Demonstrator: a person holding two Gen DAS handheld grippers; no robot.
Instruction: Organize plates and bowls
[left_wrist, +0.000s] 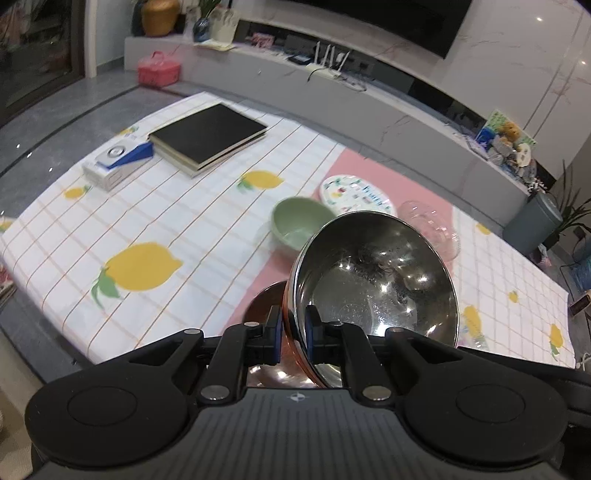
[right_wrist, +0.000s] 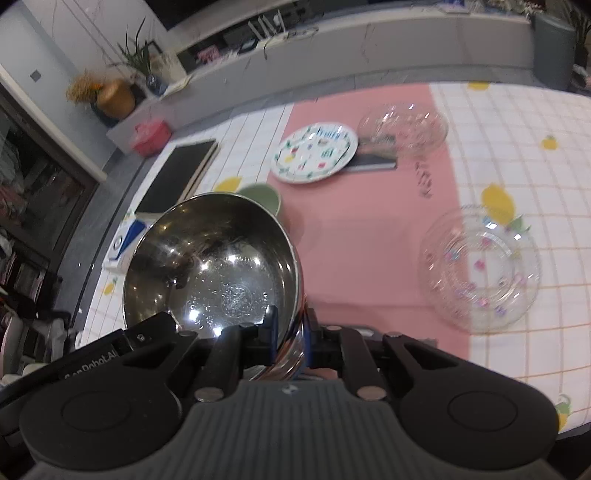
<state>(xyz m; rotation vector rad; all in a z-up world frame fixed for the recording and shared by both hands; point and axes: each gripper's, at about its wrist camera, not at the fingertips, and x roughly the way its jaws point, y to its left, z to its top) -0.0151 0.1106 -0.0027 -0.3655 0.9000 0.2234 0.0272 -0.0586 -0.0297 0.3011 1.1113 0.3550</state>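
Both claws grip the same steel bowl (left_wrist: 373, 280) by its rim, one on each side. The left claw (left_wrist: 293, 332) is narrowed onto the rim at the lower centre of its frame; the right claw (right_wrist: 291, 334) is clamped likewise at the lower centre of its own. The bowl hangs tilted above the surface (left_wrist: 147, 229), over the pink strip.

The green bowl (left_wrist: 301, 227) sits just beyond it at mid-frame. The patterned plate (right_wrist: 314, 153) lies further back, partly over a dark book (right_wrist: 373, 162). A clear bowl (right_wrist: 404, 127) stands beside that plate, and a clear plate (right_wrist: 480, 273) lies at the right.

Judgement: the step is carrying the steel bowl to a stack. Recommended: keep both grips even, level the bowl, and lower it squarely before letting go. A thin rim grip on polished steel may slip if either hand twists.
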